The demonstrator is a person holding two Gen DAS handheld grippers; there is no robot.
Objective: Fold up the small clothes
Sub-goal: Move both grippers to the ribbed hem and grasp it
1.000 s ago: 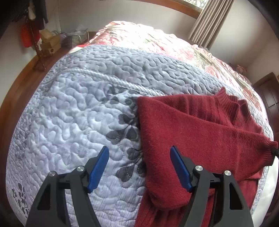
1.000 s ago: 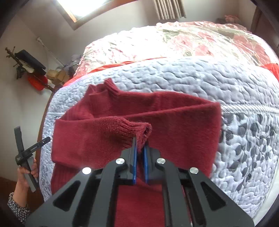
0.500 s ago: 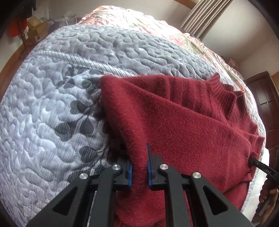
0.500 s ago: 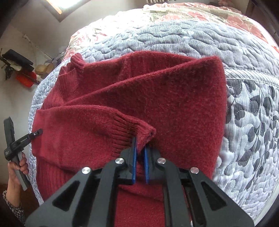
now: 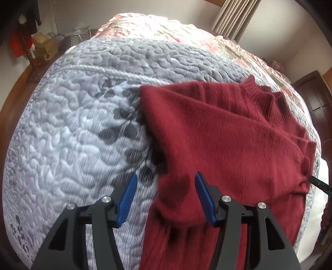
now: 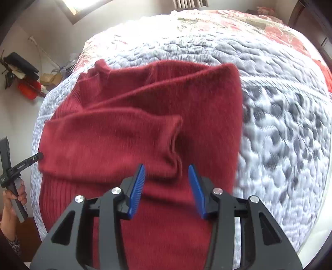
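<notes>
Open quilt on either side of the sweater

Bare grey quilt (image 5: 68, 133) lies beside the red sweater (image 5: 224, 137); clutter (image 5: 41, 47) stands well beyond the bed's far corner.

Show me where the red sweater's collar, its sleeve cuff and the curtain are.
collar (image 5: 267, 99), left wrist view, on the ribbed neck of the red sweater.
sleeve cuff (image 6: 176, 133), right wrist view, on the ribbed end of the folded-over sleeve.
curtain (image 5: 232, 18), left wrist view, on its beige pleats.
</notes>
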